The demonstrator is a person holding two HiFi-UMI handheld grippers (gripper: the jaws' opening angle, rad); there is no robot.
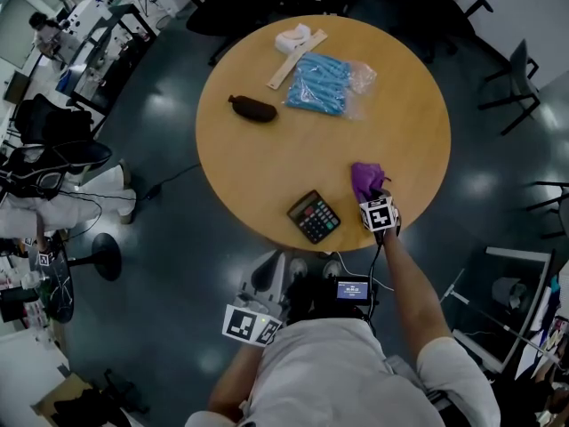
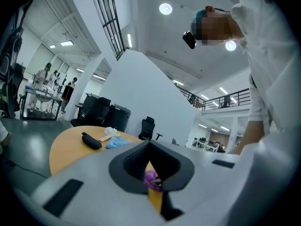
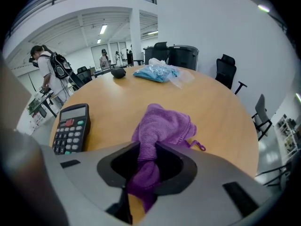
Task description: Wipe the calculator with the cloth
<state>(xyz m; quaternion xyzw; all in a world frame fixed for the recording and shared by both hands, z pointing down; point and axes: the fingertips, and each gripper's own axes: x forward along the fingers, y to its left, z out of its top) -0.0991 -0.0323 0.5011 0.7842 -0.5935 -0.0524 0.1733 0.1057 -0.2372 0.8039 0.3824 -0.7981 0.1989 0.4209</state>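
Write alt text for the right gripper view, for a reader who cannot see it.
A purple cloth is bunched between the jaws of the right tool, its free end heaped on a wooden table. A black calculator lies to its left.

Calculator [image 1: 314,216] at near edge of table [image 1: 258,176]; cloth [image 1: 366,181] just right of it. Far side: bag [image 1: 324,84], pouch [image 1: 252,108] left of it, flat strip [image 1: 296,58] behind.

Head view overhead; 2 gripper views low, sharing table [image 1: 258,172].
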